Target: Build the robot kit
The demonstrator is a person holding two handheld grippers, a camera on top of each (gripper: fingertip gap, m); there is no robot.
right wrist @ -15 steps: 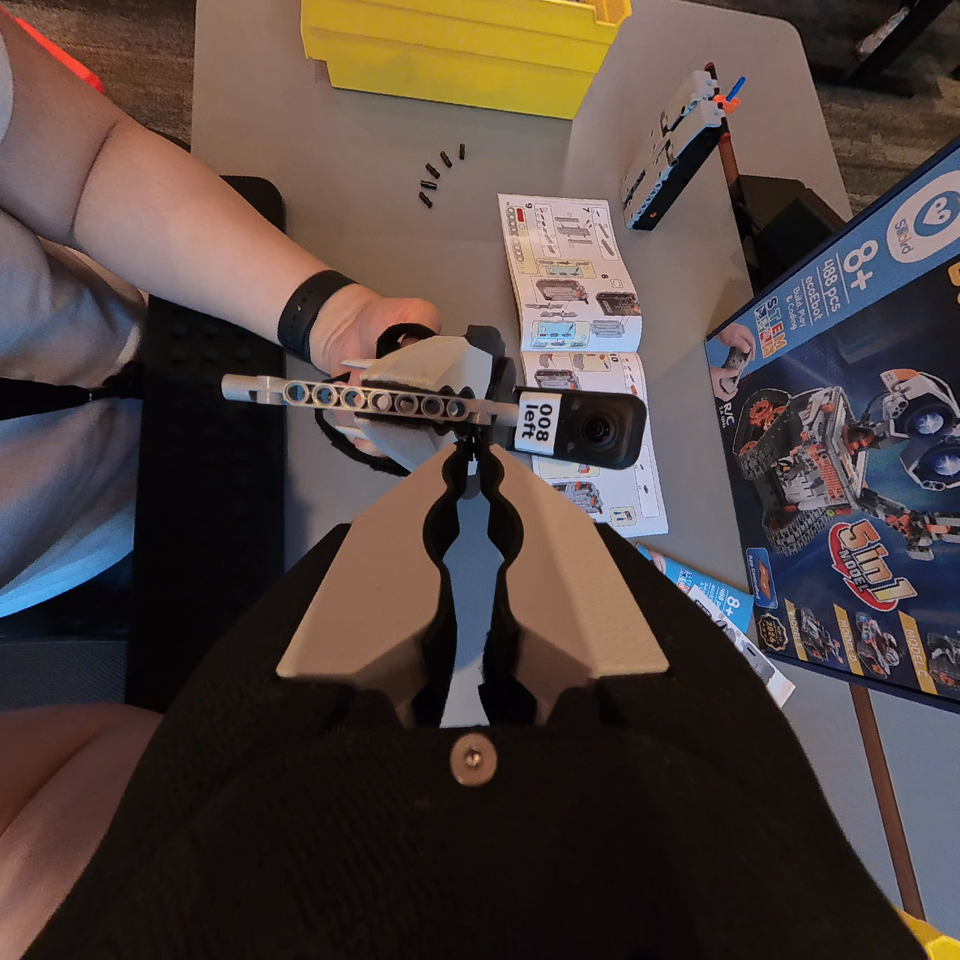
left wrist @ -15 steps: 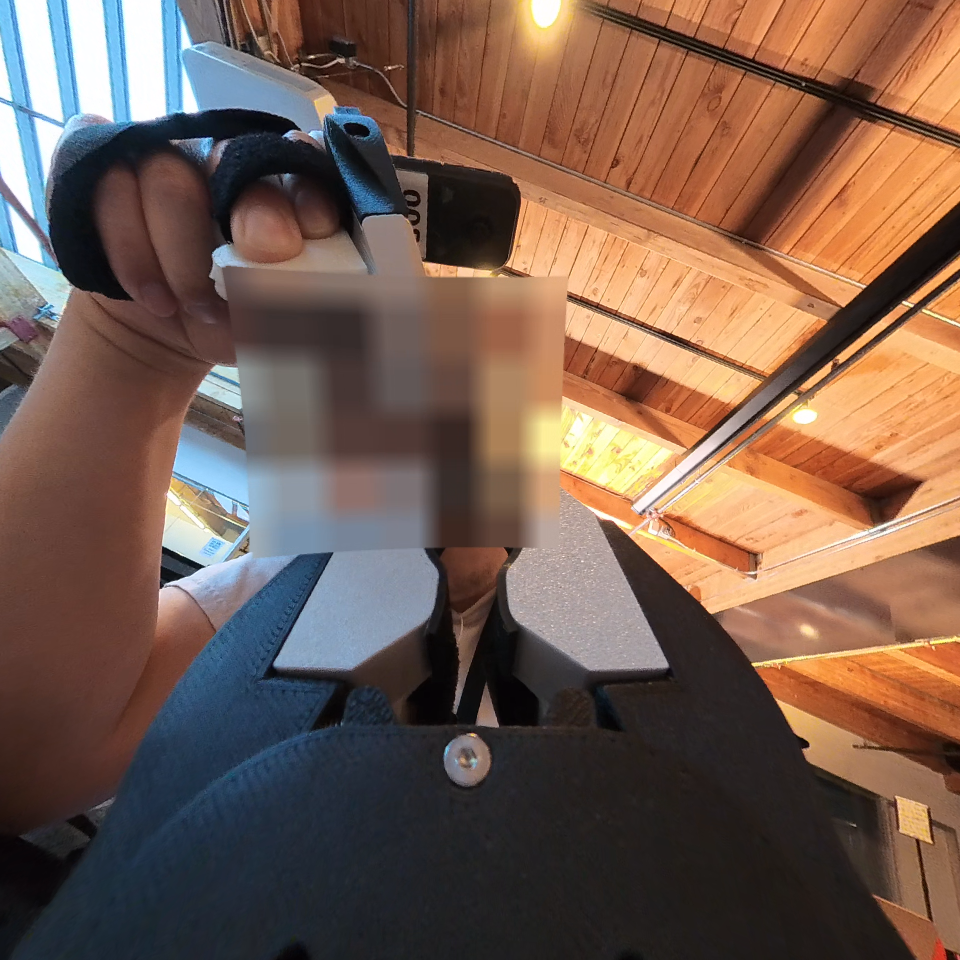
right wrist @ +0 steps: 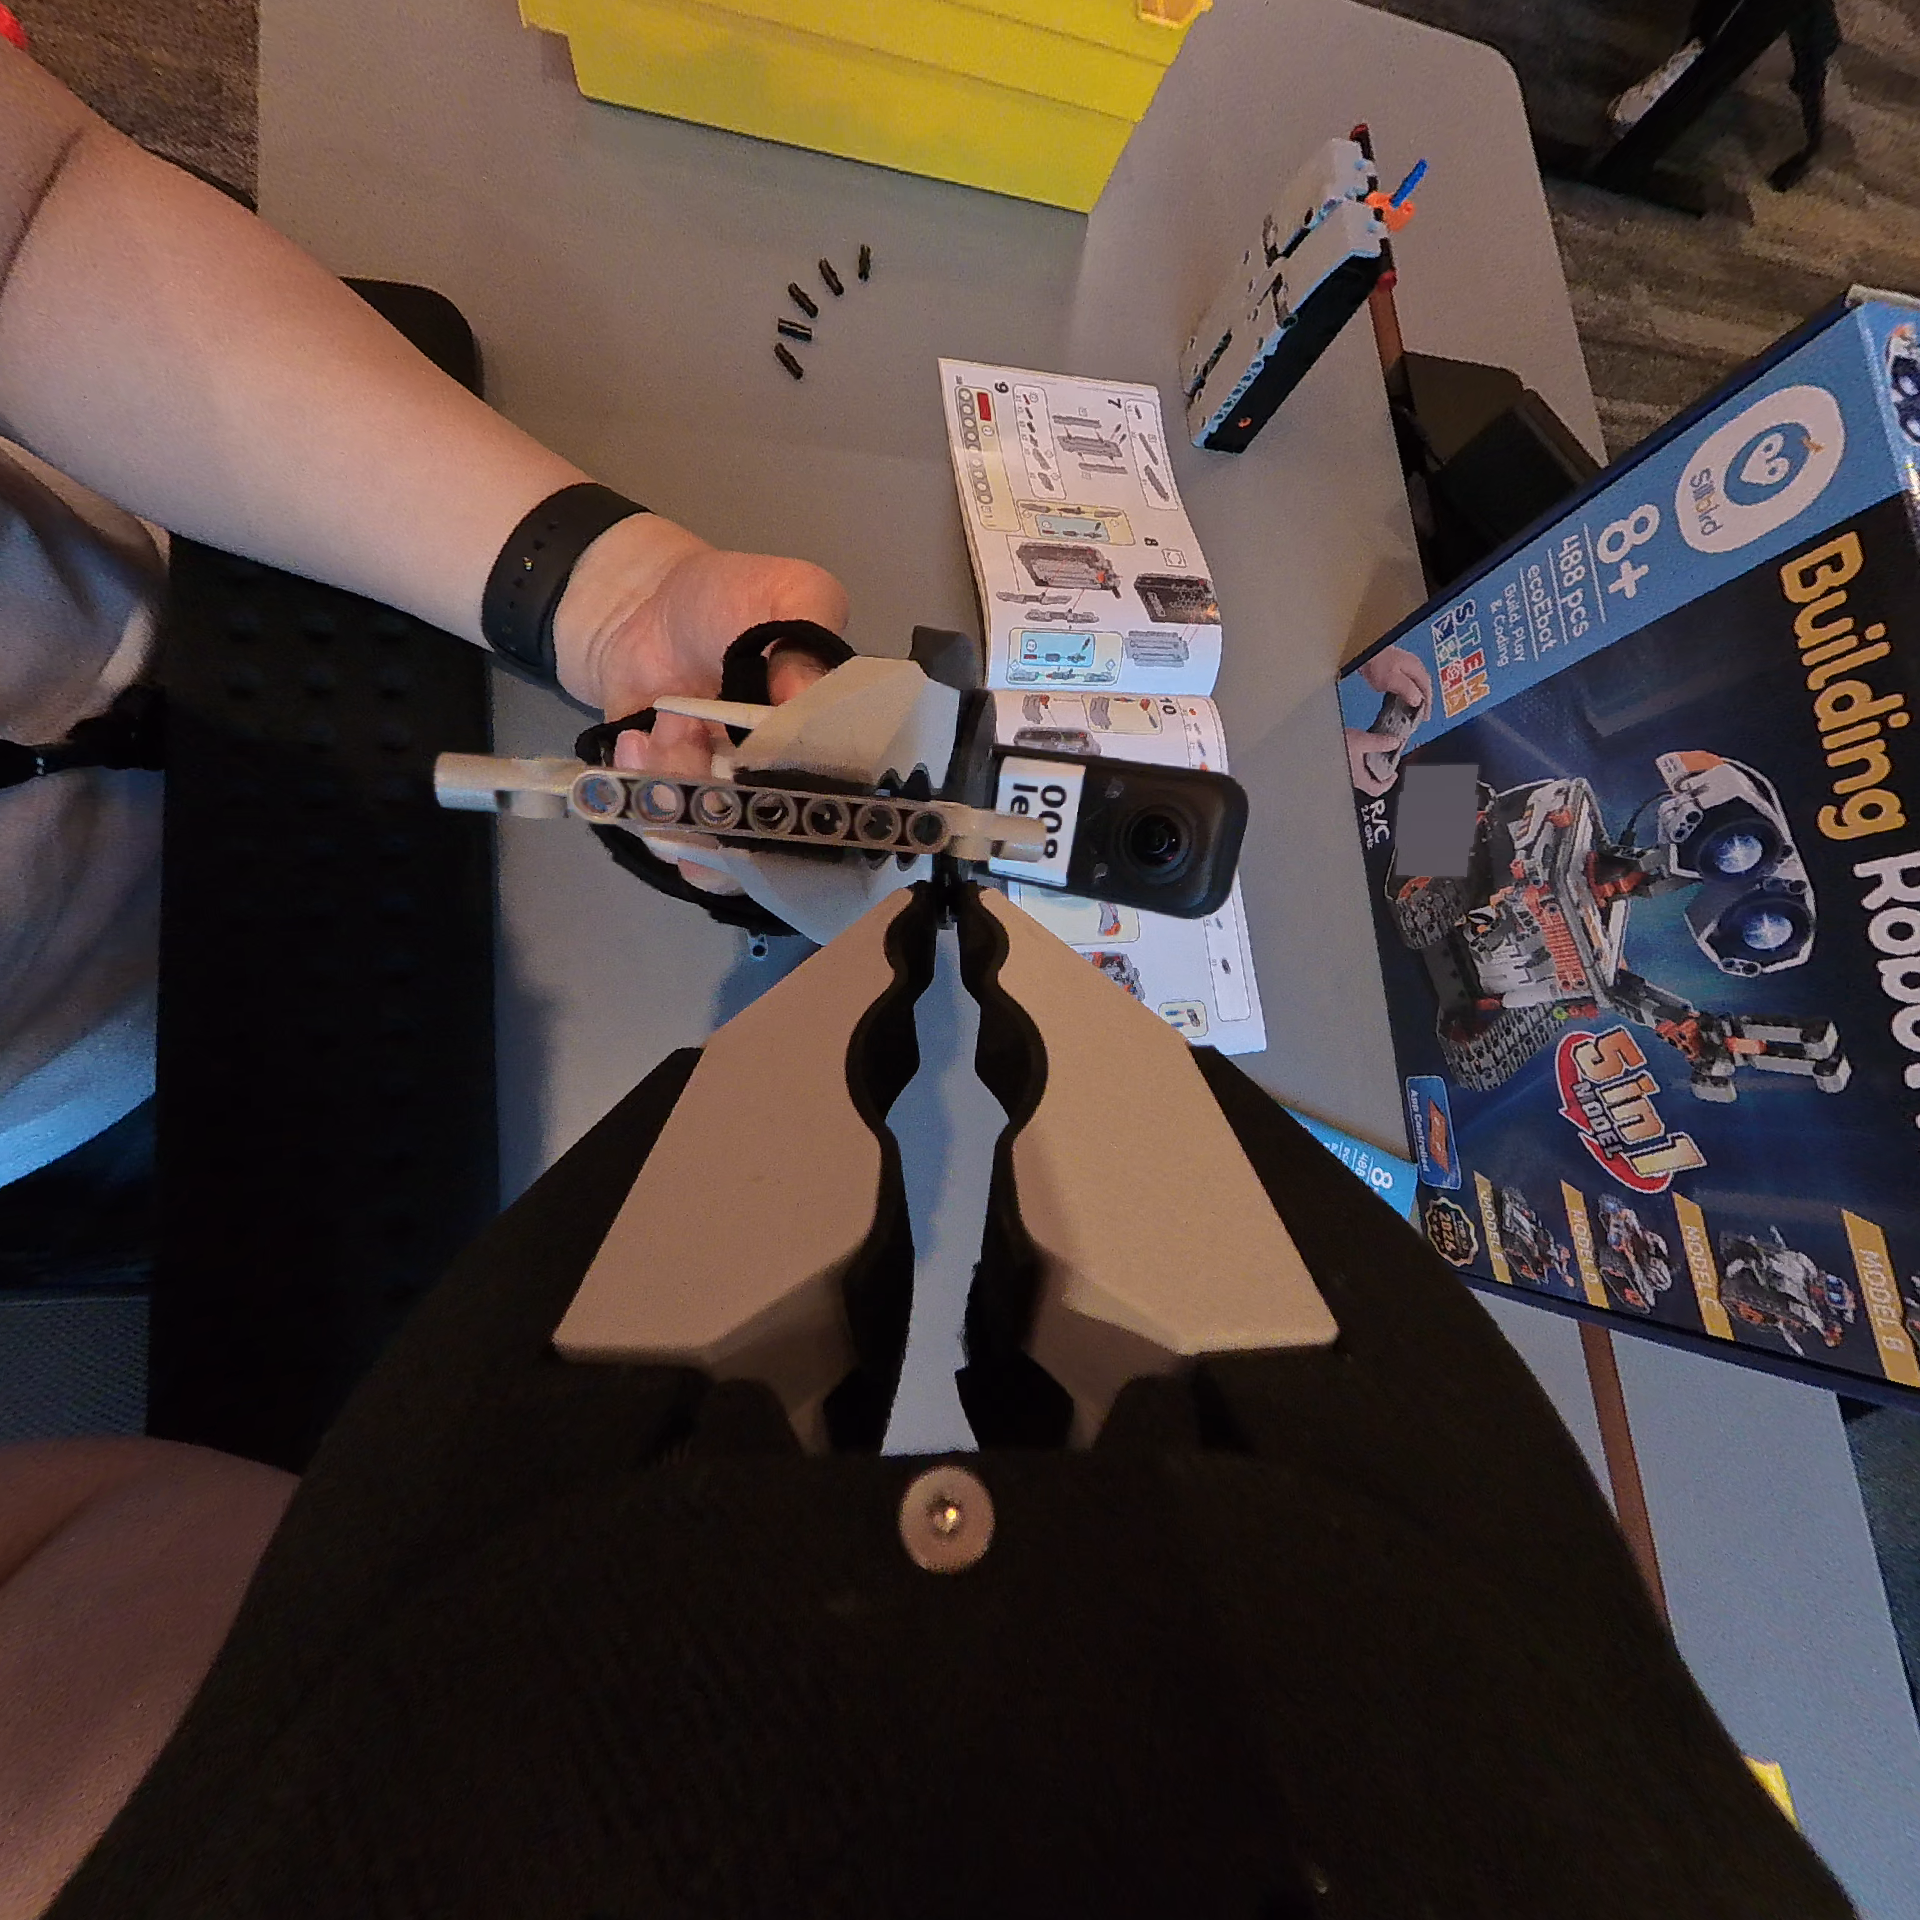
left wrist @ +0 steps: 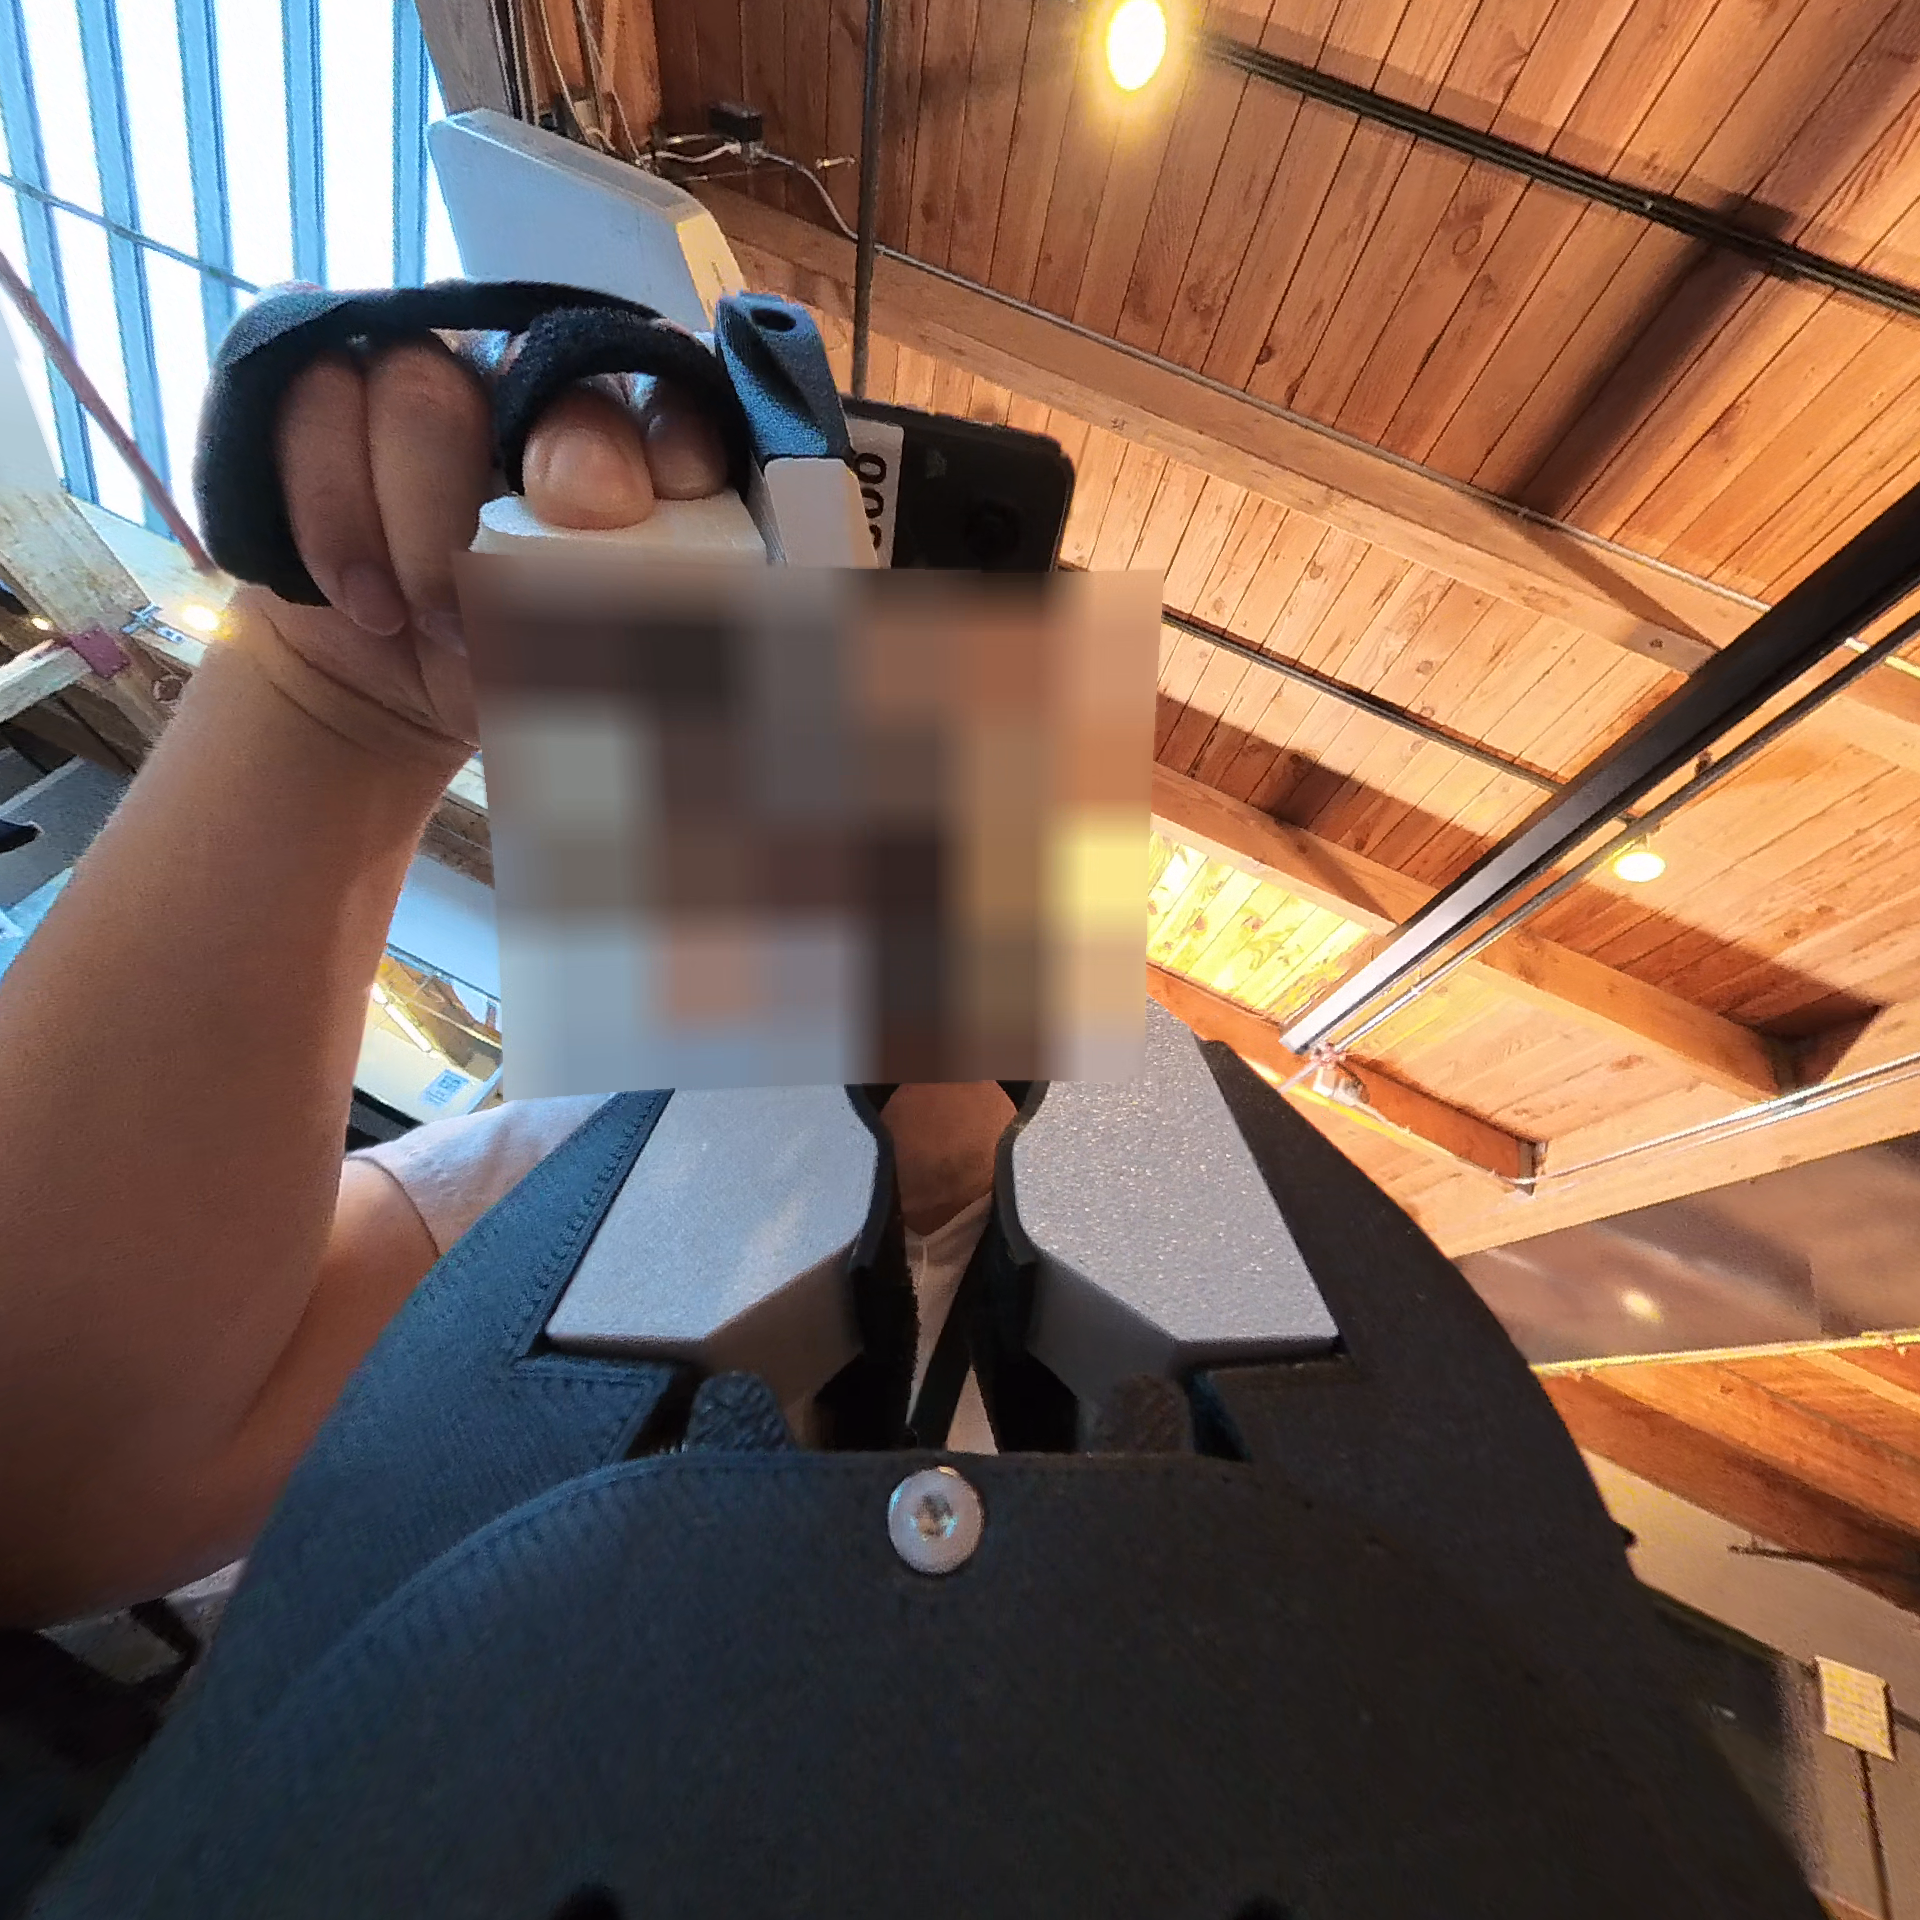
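The grey perforated beam [right wrist: 758,814] lies crosswise, long axis left to right, seven holes showing, a pale pin at each end; the right gripper [right wrist: 943,902] pinches it at its tips, above the grey table [right wrist: 623,312]; behind it the left gripper [right wrist: 862,727], hand [right wrist: 686,634] strapped in, faces upward, its tips hidden; four black pins [right wrist: 816,307] lie near one open booklet [right wrist: 1091,582].

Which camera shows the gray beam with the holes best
The right wrist view. The gray beam lies crosswise just beyond the right gripper, its row of holes in plain sight. In the left wrist view a mosaic patch covers that spot, so nothing of the beam shows.
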